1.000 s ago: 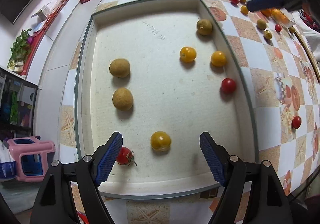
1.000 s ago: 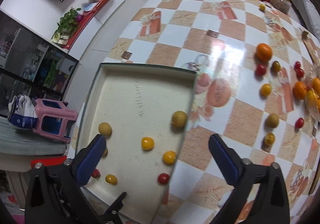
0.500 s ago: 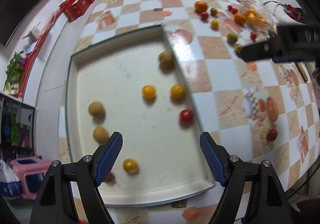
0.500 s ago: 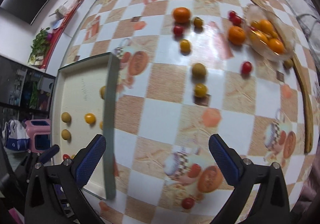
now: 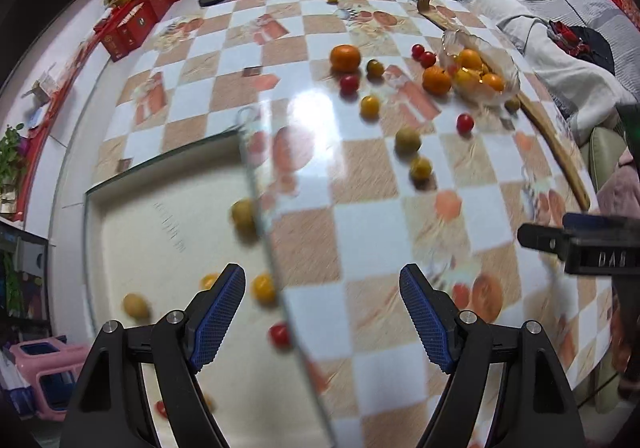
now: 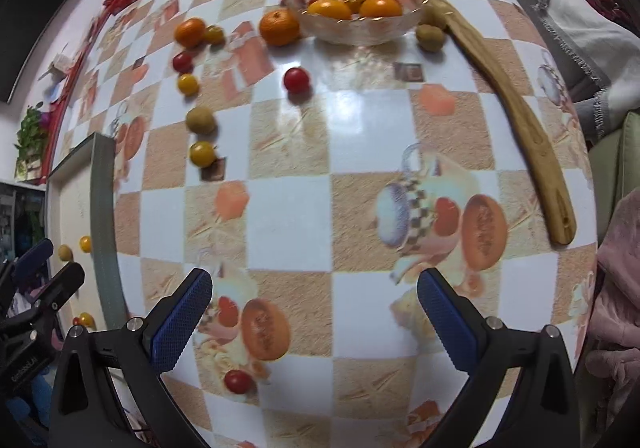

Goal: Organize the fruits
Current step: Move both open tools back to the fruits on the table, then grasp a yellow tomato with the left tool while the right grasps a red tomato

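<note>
Landmark: glass bowl [image 6: 360, 13] on the checkered tablecloth [image 6: 296, 215].

Left gripper [image 5: 322, 316]: jaws spread wide, nothing between the blue pads; it hangs over the right wall of the glass-sided tray [image 5: 256, 183], well apart from the bowl.
Right gripper [image 6: 314, 312]: jaws spread wide, empty, above bare cloth on the near side of the bowl.

Fruit:
- Inside the bowl: several oranges and small yellow fruits.
- Touching or nearly touching the bowl's left side: an orange [image 6: 279, 27].
- Further left of the bowl: a second orange [image 6: 190, 32] with a small yellow-green tomato just beside it.
- Near side of the bowl, apart from it: a red cherry tomato [image 6: 296, 79].
- Left and nearer still: a red tomato, a yellow tomato, a brown longan-like fruit [image 6: 201, 119], another yellow tomato.
- Just right of the bowl: two brown fruits against a long wooden spatula [image 6: 516, 115].
- Lone red tomato [image 6: 238, 381] by the right gripper's left finger, far from the bowl.
- In the tray: yellow, brown and red fruits; the left view is motion-blurred, so the count is uncertain, perhaps six.
</note>
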`<state>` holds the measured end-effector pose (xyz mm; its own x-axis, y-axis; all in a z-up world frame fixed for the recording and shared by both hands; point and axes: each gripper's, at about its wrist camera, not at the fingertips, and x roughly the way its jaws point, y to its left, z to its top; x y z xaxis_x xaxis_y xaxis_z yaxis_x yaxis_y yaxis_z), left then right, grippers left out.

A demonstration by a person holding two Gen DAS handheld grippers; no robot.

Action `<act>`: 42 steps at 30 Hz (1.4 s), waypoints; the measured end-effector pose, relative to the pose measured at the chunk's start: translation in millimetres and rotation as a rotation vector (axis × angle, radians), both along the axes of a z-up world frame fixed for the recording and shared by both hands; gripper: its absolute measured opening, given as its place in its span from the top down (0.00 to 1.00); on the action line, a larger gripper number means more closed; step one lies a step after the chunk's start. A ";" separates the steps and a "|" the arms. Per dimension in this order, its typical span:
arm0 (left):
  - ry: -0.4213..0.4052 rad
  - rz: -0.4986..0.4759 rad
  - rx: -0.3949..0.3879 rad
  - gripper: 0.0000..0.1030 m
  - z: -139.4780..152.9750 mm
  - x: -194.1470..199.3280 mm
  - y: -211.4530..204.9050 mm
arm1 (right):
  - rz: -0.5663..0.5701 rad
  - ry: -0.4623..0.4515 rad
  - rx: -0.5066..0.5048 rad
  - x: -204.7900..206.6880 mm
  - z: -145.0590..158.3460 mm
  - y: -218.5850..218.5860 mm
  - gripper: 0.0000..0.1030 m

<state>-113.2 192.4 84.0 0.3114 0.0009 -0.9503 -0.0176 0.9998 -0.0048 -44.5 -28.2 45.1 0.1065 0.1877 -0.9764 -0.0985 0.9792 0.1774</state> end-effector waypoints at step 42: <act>0.026 0.019 -0.076 0.77 -71.1 90.1 -75.1 | 0.116 -0.101 0.045 104.3 -21.4 22.4 0.78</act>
<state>-23.1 117.3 13.0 0.2873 -0.0662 -0.9556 -0.0378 0.9960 -0.0804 59.8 -5.8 23.6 0.1793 0.2480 -0.9520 -0.2296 0.9515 0.2046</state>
